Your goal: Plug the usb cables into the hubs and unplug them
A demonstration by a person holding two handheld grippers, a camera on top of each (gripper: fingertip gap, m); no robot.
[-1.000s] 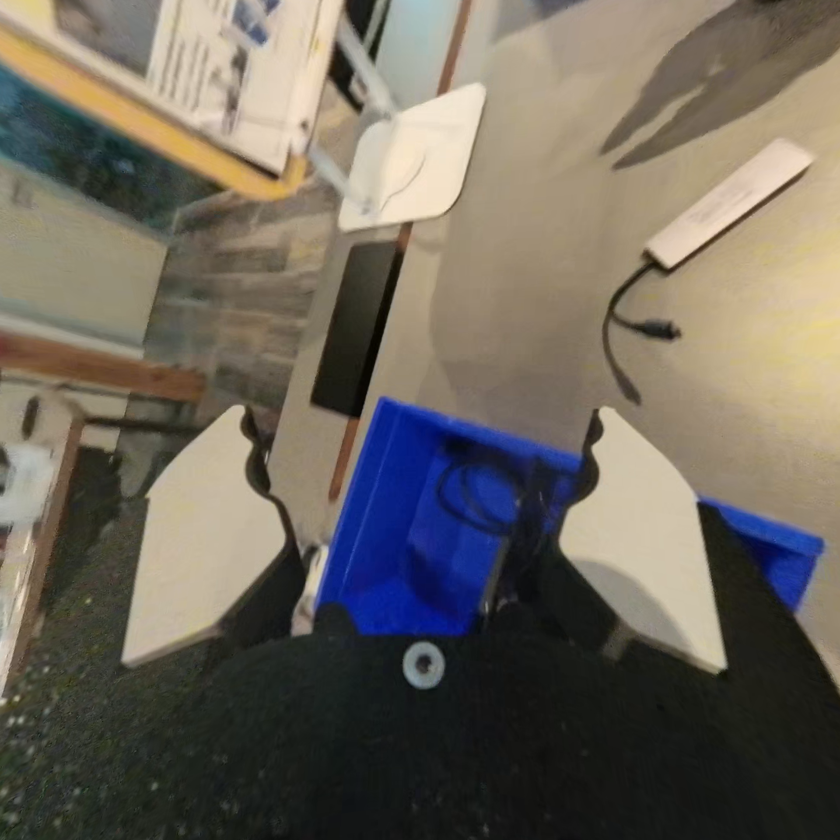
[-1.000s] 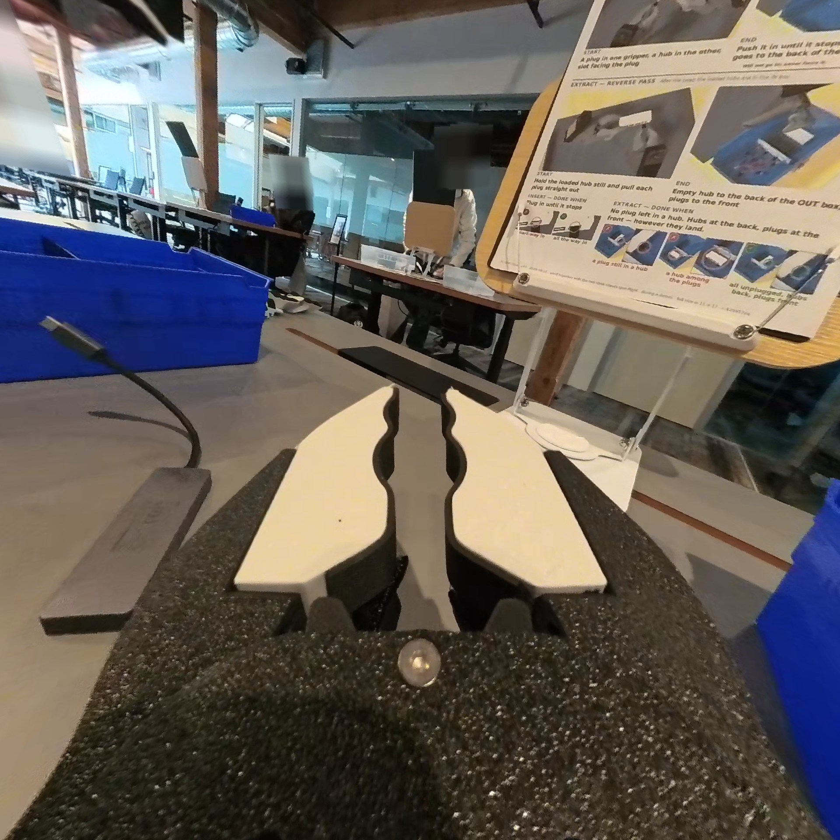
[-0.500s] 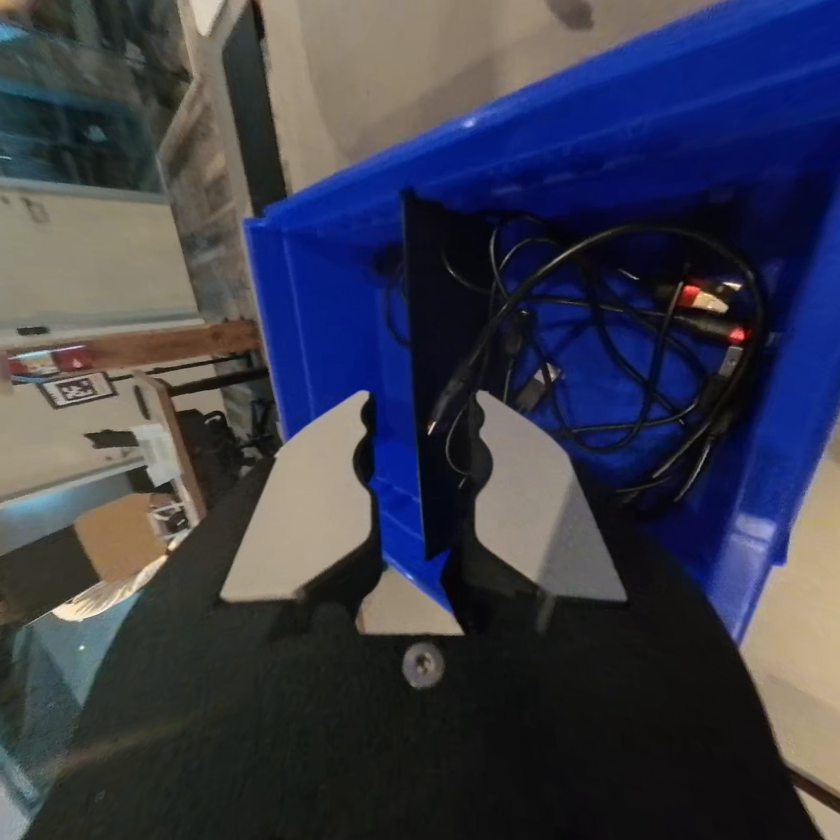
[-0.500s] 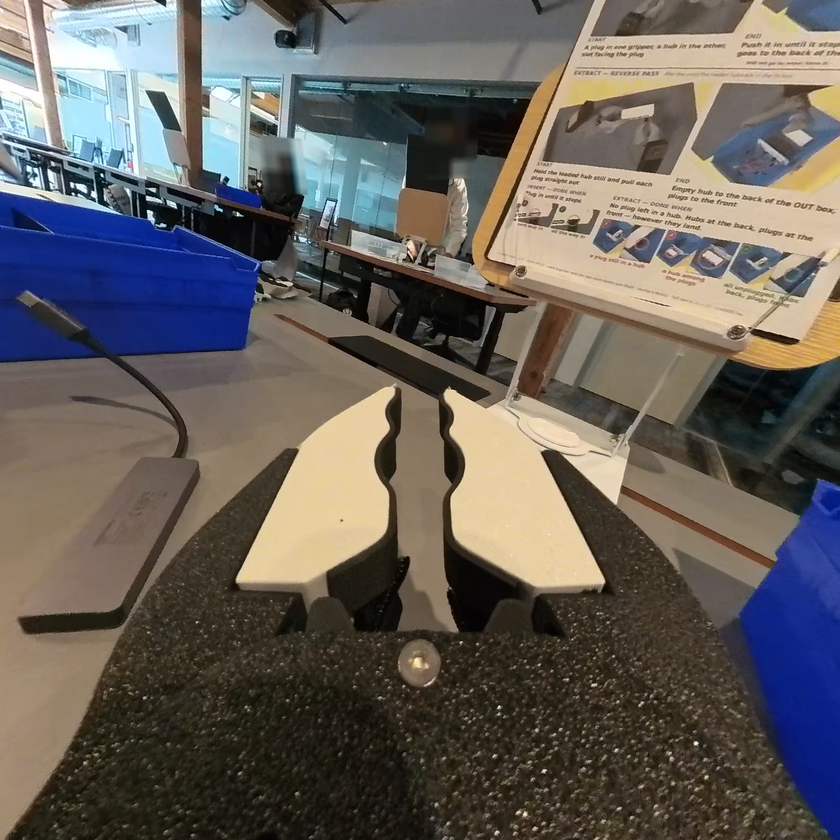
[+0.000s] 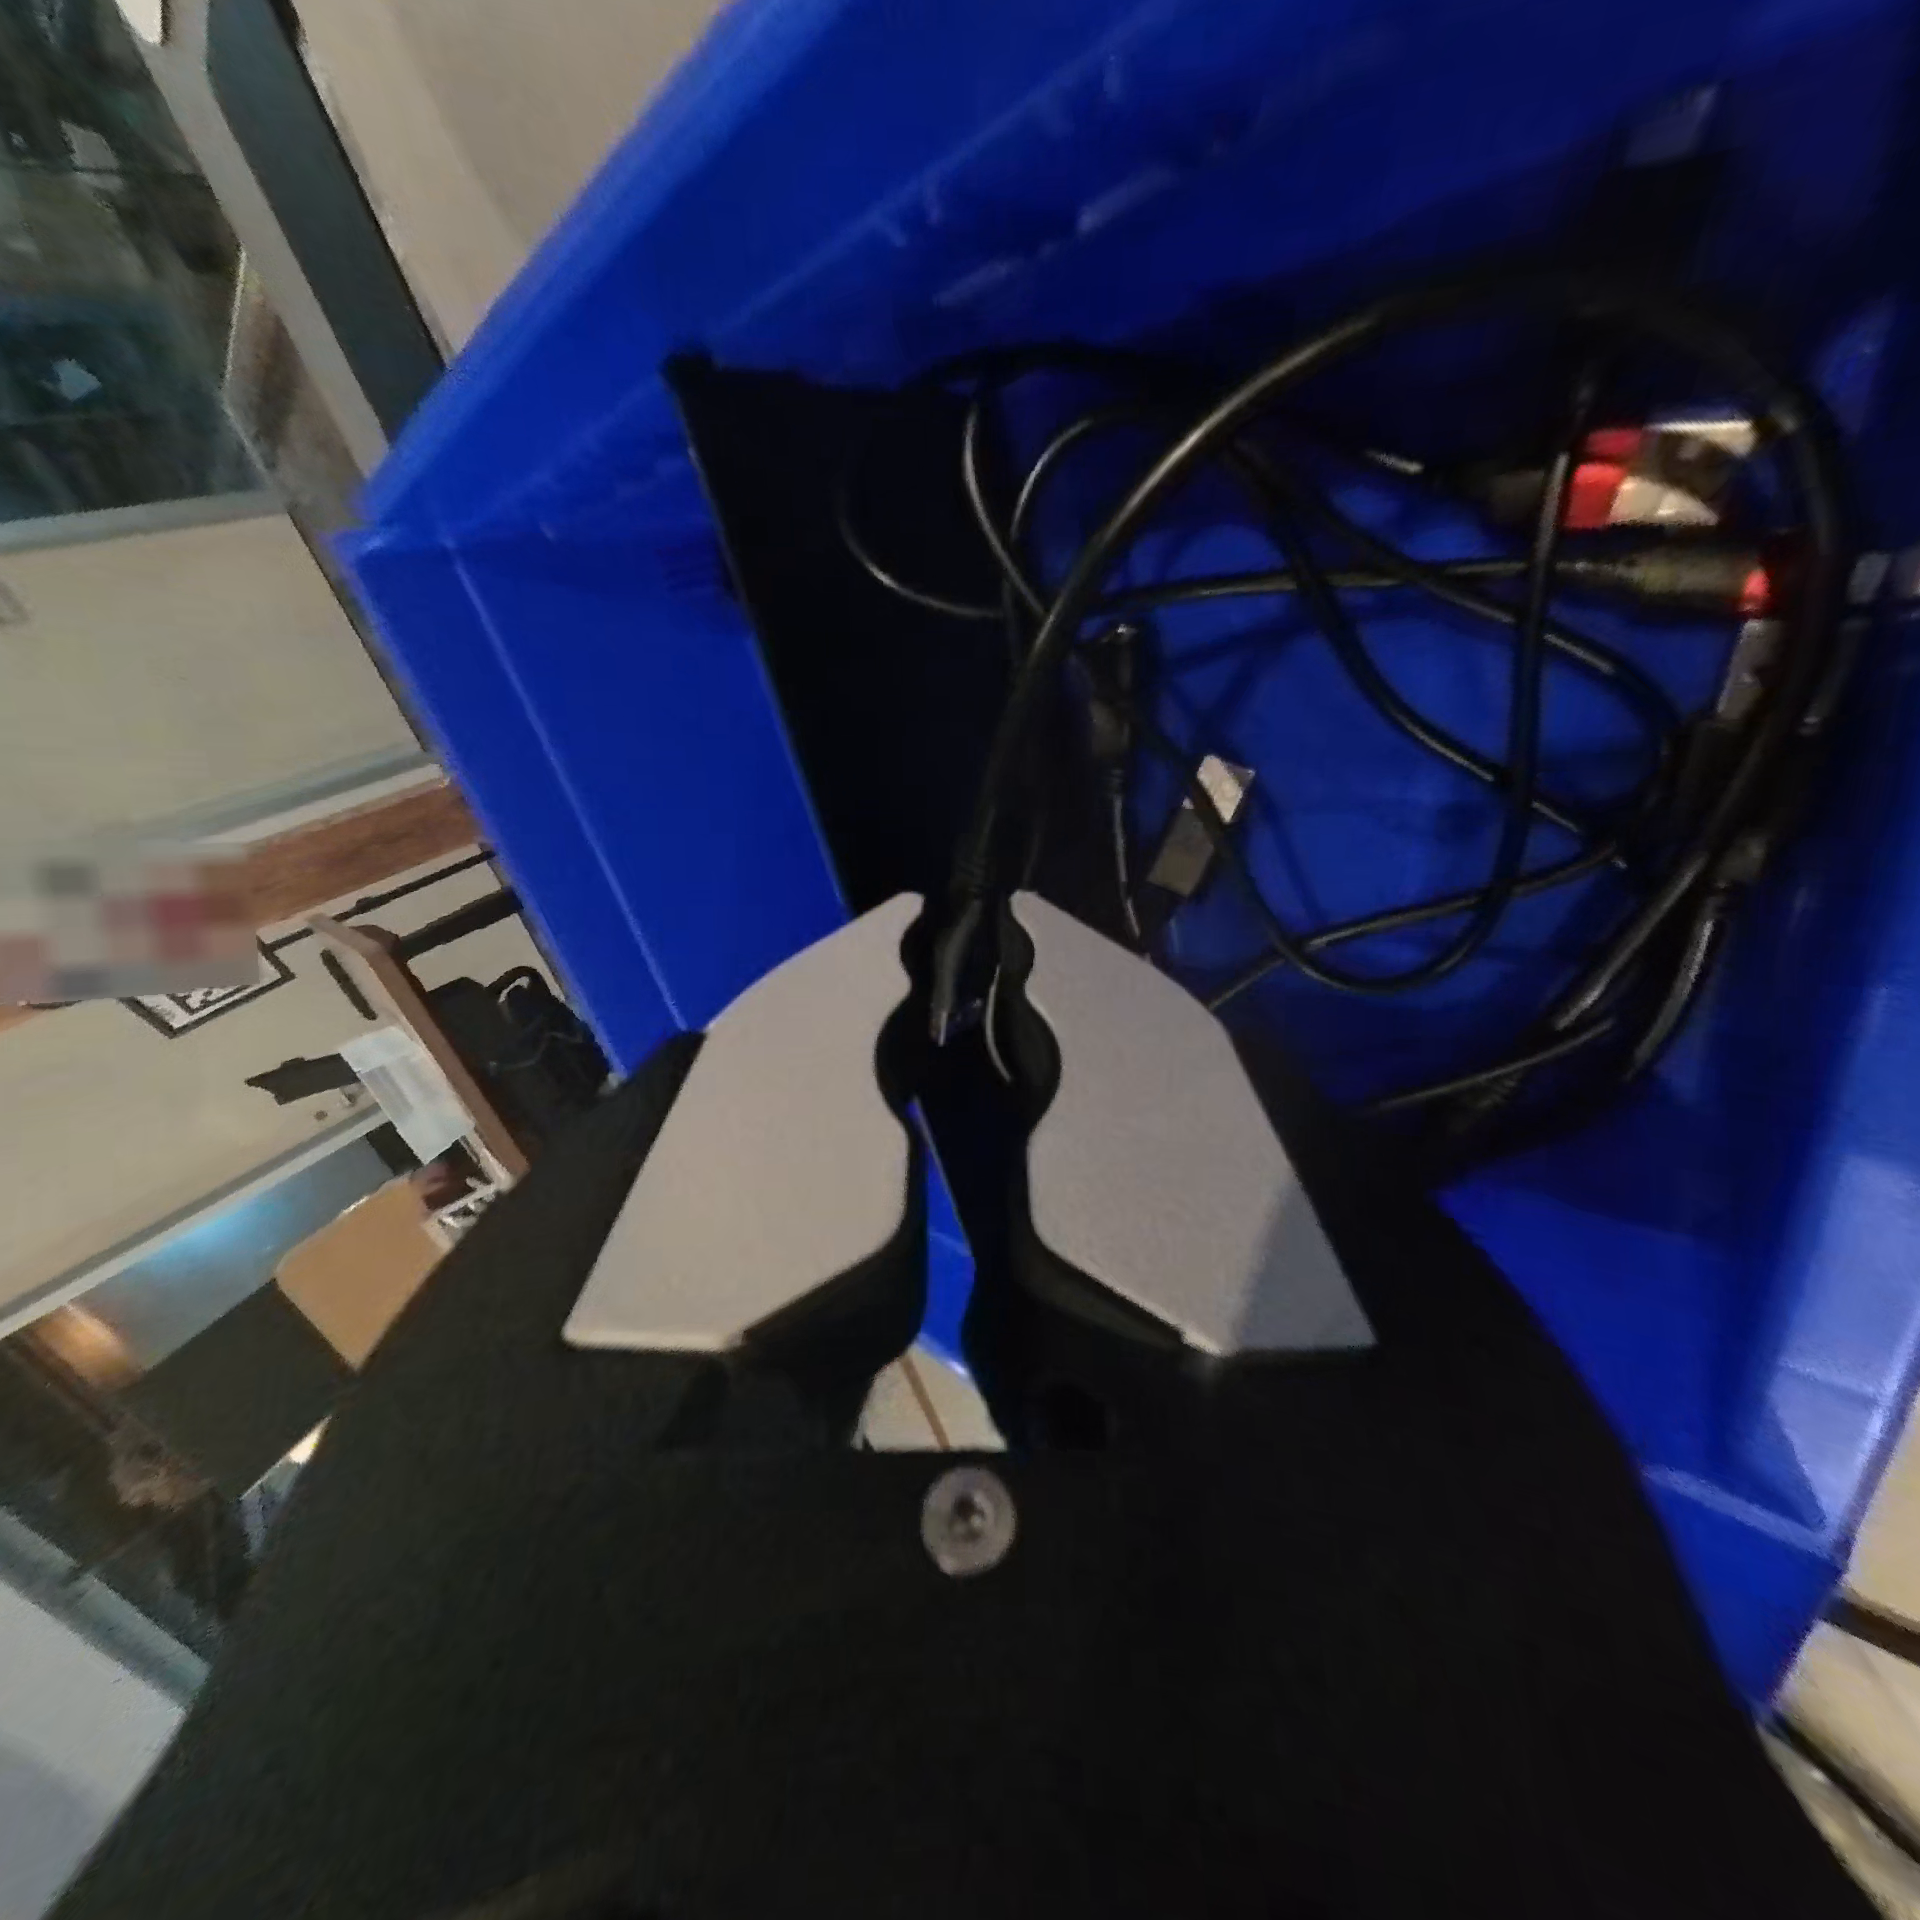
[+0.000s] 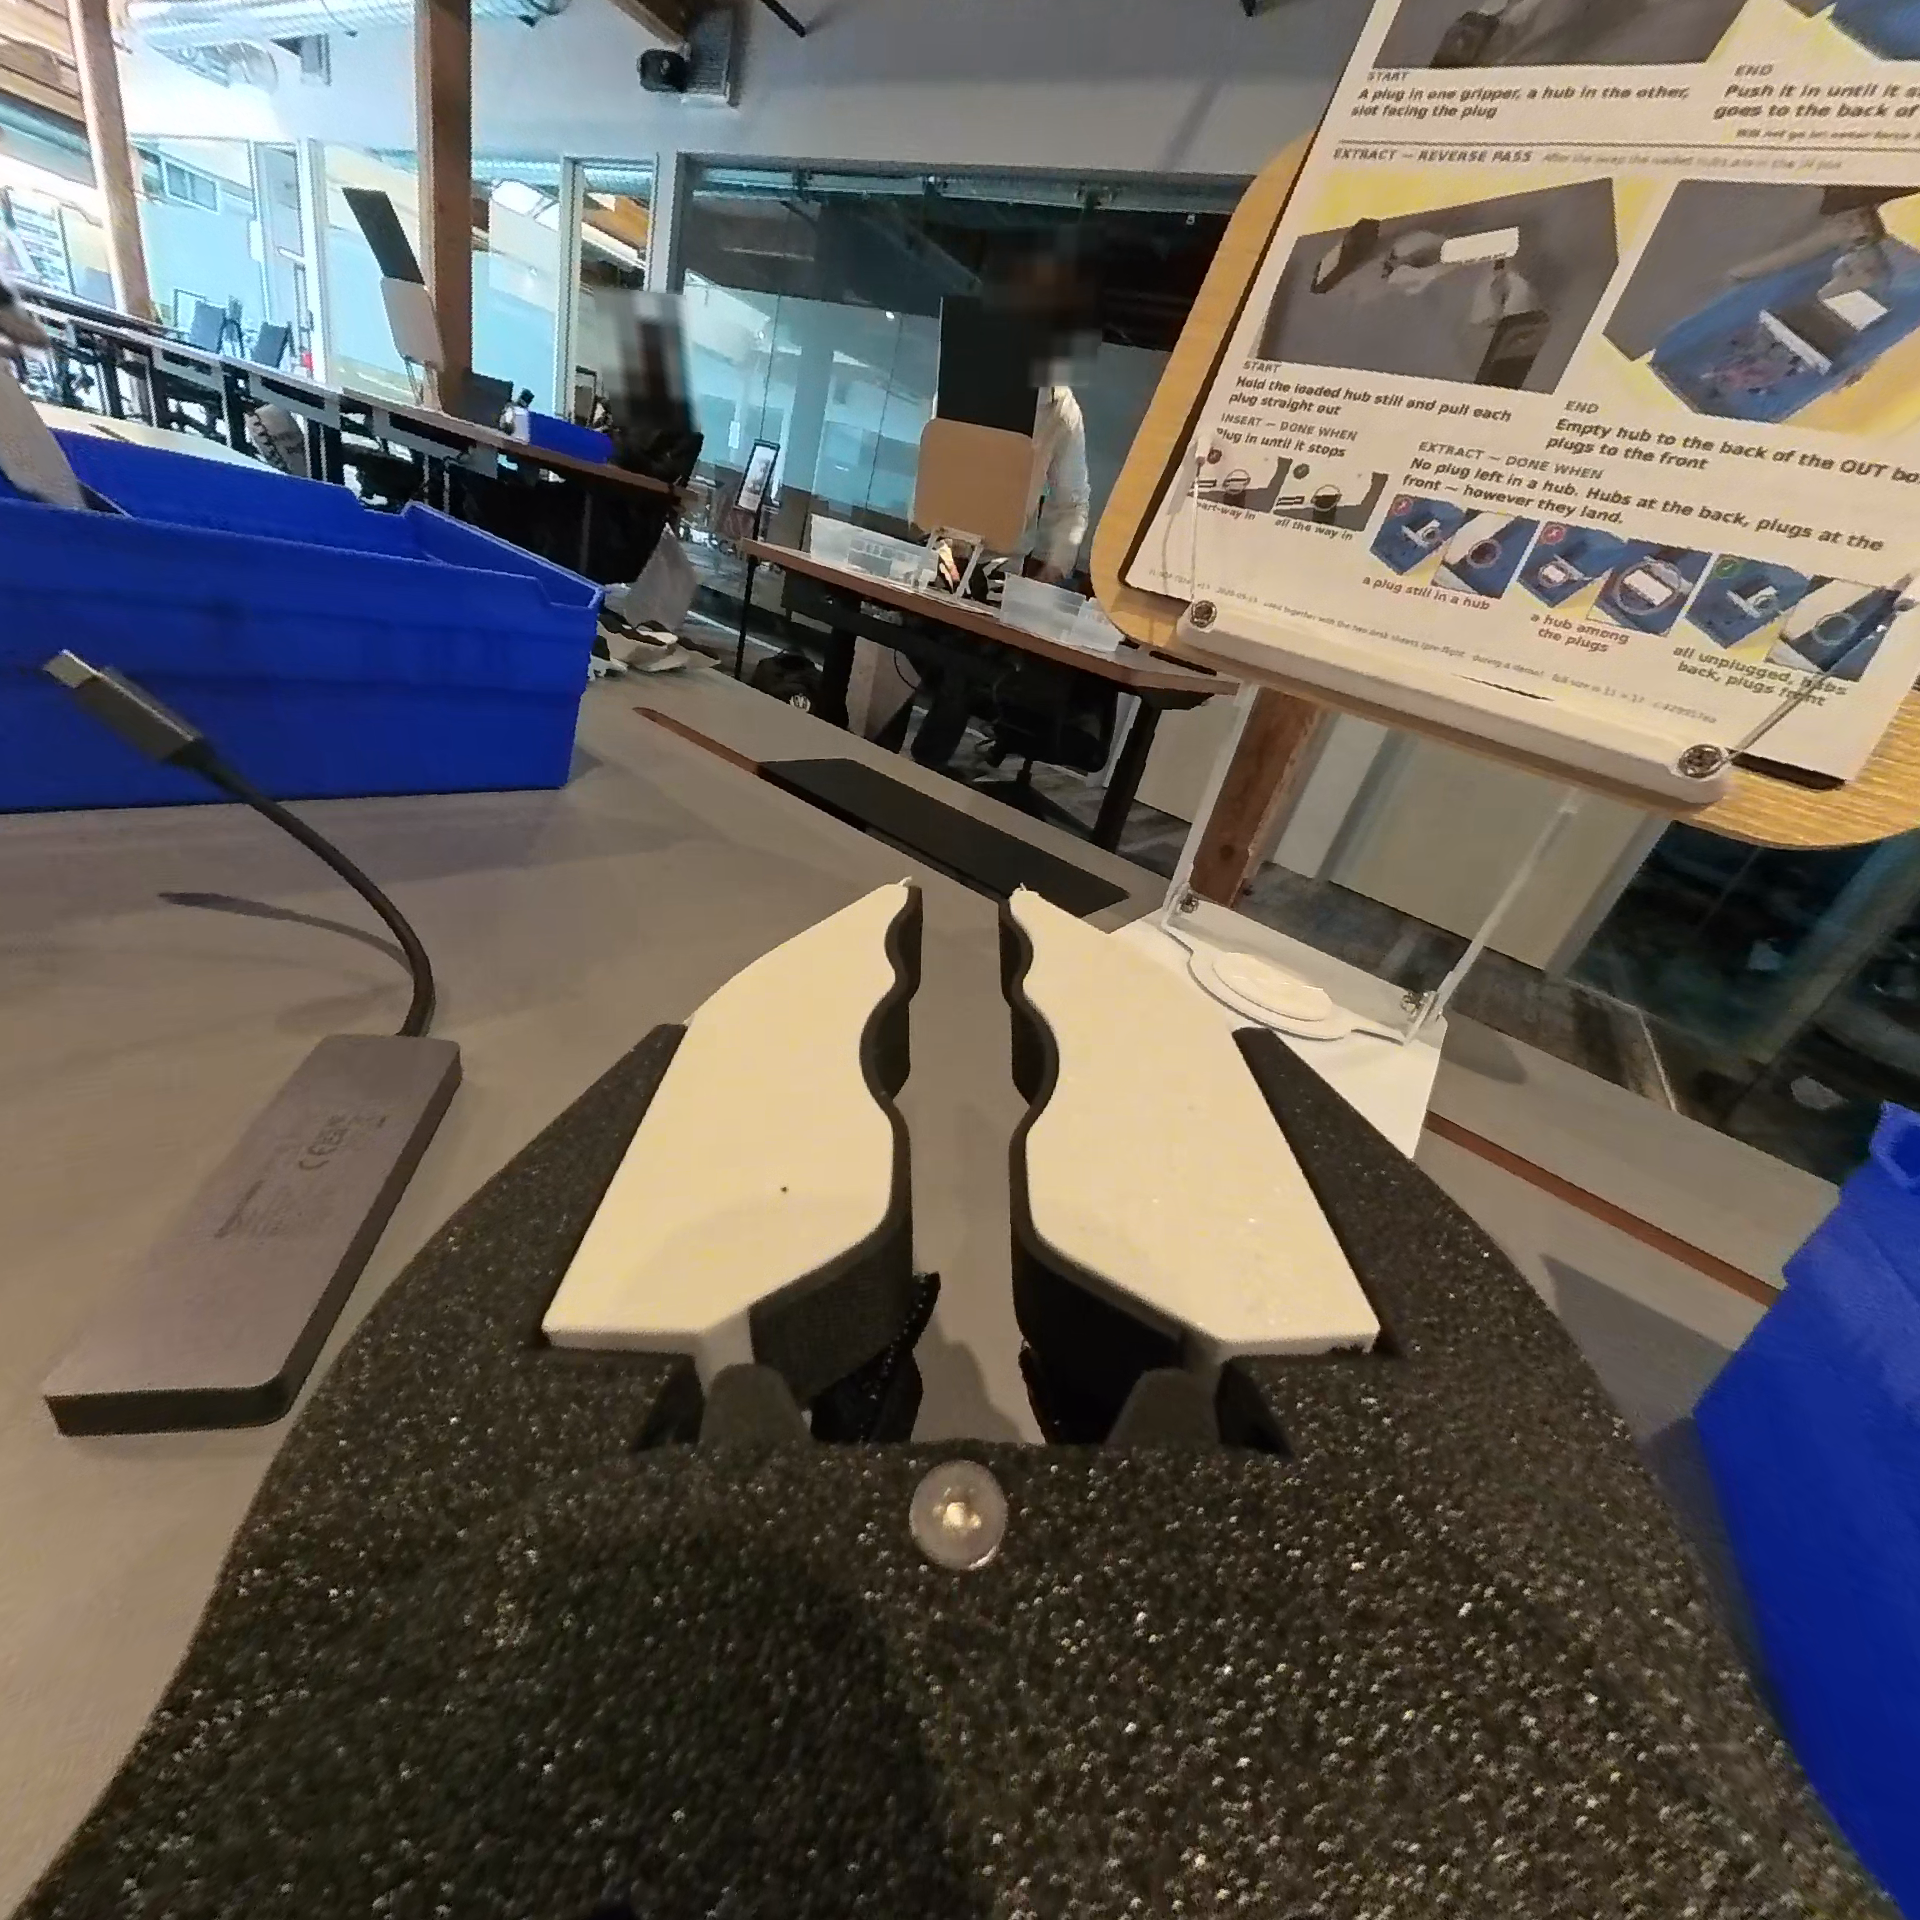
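In the left wrist view, my left gripper (image 5: 966, 914) reaches into a blue bin (image 5: 582, 665) and its fingers are closed around the plug end of a black usb cable (image 5: 961, 956). A tangle of black cables (image 5: 1455, 727) with a silver usb plug (image 5: 1221, 784) and red plugs (image 5: 1621, 488) fills the bin beside a black divider (image 5: 821, 644). In the right wrist view, my right gripper (image 6: 961, 894) is shut with a narrow gap and empty, just above the grey table. A grey hub (image 6: 260, 1216) lies to its left, its short cable plug (image 6: 114, 691) raised.
A blue bin (image 6: 291, 644) stands at the back left of the table and another blue bin (image 6: 1829, 1455) at the right edge. An instruction board (image 6: 1558, 364) on a clear stand (image 6: 1299, 997) is ahead right. A black pad (image 6: 935, 821) lies at the table's far edge.
My left gripper swung over and down into the blue bin, and its fingers went from wide open to closed around a cable plug. The right gripper shifted only slightly.
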